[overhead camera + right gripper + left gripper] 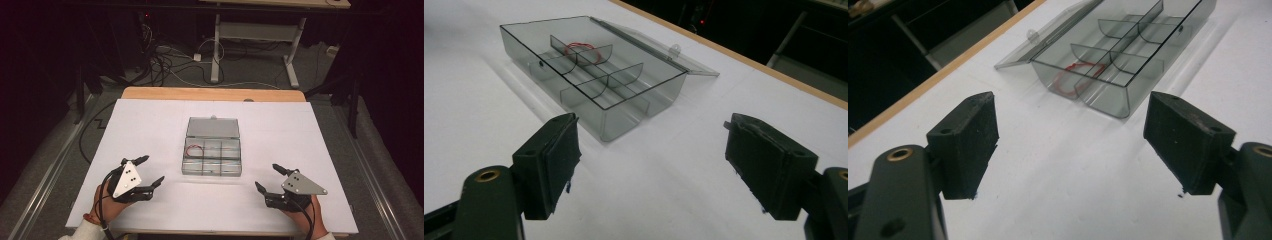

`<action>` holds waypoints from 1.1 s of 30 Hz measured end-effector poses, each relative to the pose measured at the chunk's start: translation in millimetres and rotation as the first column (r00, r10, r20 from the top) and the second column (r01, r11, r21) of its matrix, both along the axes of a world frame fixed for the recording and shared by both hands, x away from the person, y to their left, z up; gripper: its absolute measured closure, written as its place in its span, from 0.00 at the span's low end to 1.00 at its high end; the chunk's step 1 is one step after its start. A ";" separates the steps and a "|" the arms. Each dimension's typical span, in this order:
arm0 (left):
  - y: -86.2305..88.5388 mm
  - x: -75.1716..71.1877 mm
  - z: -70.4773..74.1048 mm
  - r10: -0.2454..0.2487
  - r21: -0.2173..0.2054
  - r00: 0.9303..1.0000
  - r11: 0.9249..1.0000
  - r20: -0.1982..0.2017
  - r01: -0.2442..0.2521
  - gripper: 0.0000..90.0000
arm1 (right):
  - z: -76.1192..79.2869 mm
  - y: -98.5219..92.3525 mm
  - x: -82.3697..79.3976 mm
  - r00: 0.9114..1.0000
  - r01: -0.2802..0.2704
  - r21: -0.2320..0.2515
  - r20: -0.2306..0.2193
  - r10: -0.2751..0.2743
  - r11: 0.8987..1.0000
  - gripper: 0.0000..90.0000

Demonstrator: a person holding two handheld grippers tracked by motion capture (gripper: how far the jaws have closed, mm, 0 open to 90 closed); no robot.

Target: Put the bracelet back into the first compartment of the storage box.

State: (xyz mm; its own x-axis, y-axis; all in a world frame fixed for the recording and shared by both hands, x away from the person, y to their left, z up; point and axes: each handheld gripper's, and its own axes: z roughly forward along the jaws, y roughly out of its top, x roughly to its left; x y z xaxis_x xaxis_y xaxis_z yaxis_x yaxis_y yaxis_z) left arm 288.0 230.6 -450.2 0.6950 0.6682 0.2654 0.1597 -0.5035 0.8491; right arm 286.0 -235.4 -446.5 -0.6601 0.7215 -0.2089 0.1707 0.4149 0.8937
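I've got the clear grey plastic compartment box (212,156) in the middle of the white table sheet (150,125), lid (213,127) swung flat open on the far side. A thin red loop of wire (194,149) lies in the far-left compartment. My left gripper (148,173) sits near the front edge, left of the box, jaws spread wide with nothing between them. My right gripper (267,179) mirrors it on the right side, jaws equally wide and bare. Both are well apart from the box, each one pointing towards it.
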 end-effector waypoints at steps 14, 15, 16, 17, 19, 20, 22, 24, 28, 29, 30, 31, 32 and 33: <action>6.4 -4.8 -22.8 -0.023 0.043 0.989 0.999 -0.145 0.029 0.46 | -8.1 0.4 5.0 0.998 -0.052 -0.039 -0.045 0.050 0.998 0.40; 6.1 -3.8 -23.0 -0.021 0.056 0.989 0.998 -0.143 0.029 0.53 | -8.7 0.8 5.7 0.997 -0.058 -0.042 -0.052 0.056 0.997 0.46; 5.9 -3.6 -23.4 -0.021 0.056 0.987 0.998 -0.160 0.031 0.57 | -9.3 1.5 6.2 0.997 -0.063 -0.051 -0.055 0.060 0.997 0.53; 6.4 -3.3 -23.2 -0.035 0.051 0.985 0.998 -0.169 0.045 0.64 | -9.9 2.6 6.7 0.996 -0.063 -0.068 -0.060 0.059 0.996 0.60; 6.6 -2.8 -22.6 -0.048 0.056 0.982 0.997 -0.182 0.059 0.76 | -10.2 4.8 8.6 0.995 -0.072 -0.103 -0.080 0.064 0.992 0.73; 6.6 -2.3 -22.5 -0.055 0.055 0.980 0.996 -0.190 0.067 0.82 | -10.3 5.1 8.7 0.995 -0.070 -0.107 -0.082 0.061 0.992 0.78; 6.6 -1.8 -22.5 -0.060 0.052 0.978 0.996 -0.198 0.071 0.89 | -9.6 5.3 9.3 0.995 -0.069 -0.108 -0.083 0.061 0.992 0.86; 7.4 -0.9 -22.4 -0.062 0.045 0.977 0.996 -0.204 0.073 0.94 | -8.1 4.4 9.1 0.995 -0.072 -0.101 -0.080 0.064 0.992 0.93; 8.5 0.4 -21.3 -0.054 0.027 0.977 0.998 -0.204 0.061 0.97 | -6.1 3.5 9.1 0.995 -0.076 -0.091 -0.072 0.069 0.993 0.99; 8.6 0.5 -21.5 -0.052 0.031 0.978 0.998 -0.203 0.059 0.97 | -6.1 3.4 9.4 0.995 -0.077 -0.091 -0.073 0.070 0.993 1.00; 8.6 0.6 -21.5 -0.050 0.033 0.978 0.998 -0.202 0.058 0.97 | -6.3 3.4 9.4 0.995 -0.076 -0.093 -0.073 0.069 0.993 1.00; 8.9 0.6 -21.2 -0.050 0.033 0.978 0.998 -0.203 0.058 0.97 | -6.6 3.5 9.3 0.995 -0.077 -0.094 -0.074 0.070 0.993 1.00; 9.5 0.7 -20.9 -0.048 0.033 0.978 0.998 -0.203 0.056 0.97 | -6.9 3.6 9.1 0.995 -0.079 -0.095 -0.076 0.072 0.992 1.00; 9.7 0.8 -20.8 -0.045 0.033 0.978 0.998 -0.203 0.053 0.97 | -7.4 3.9 9.2 0.994 -0.082 -0.099 -0.076 0.075 0.992 1.00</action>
State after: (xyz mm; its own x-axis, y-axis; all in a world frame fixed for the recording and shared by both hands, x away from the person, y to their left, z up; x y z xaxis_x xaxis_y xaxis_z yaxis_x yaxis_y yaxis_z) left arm 288.8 240.3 -471.0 0.7683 0.6244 0.1408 0.3002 -0.5458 0.7823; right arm 295.1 -231.5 -453.9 -0.7298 0.6444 -0.2284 0.1961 0.5174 0.8330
